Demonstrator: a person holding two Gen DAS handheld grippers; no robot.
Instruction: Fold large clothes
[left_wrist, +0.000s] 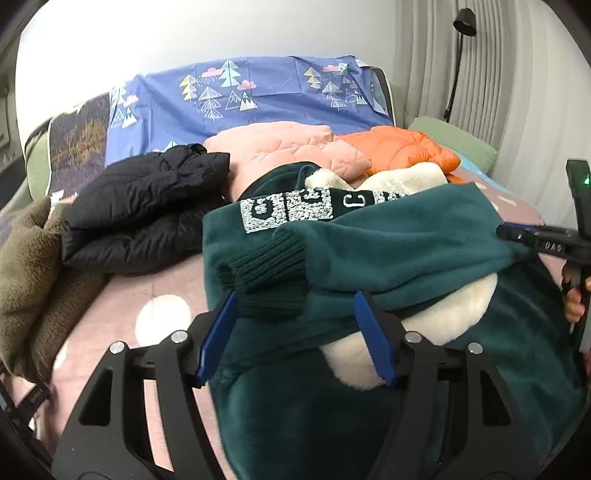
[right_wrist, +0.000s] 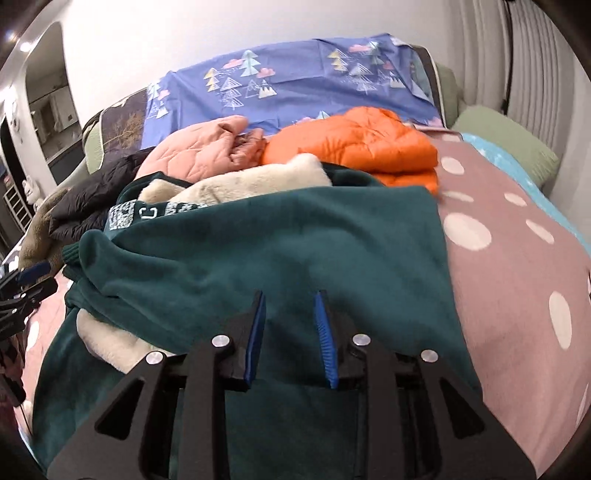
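The left gripper (left_wrist: 295, 332), its blue-padded fingers spread wide and gripping nothing, hovers over a dark green fleece jacket with cream lining (left_wrist: 388, 236), by its ribbed cuff (left_wrist: 269, 266). The right gripper (right_wrist: 290, 332), partly open and also empty, hangs above the same jacket, which lies on a pink polka-dot blanket (right_wrist: 517, 295). Behind it lie black (left_wrist: 147, 206), pink (left_wrist: 288, 151) and orange (right_wrist: 354, 144) puffer jackets.

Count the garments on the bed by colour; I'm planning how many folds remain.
Dark green jacket with cream lining: 1
Black jacket: 1
Pink quilted jacket: 1
Orange quilted jacket: 1
Brown fleece garment: 1
Total: 5
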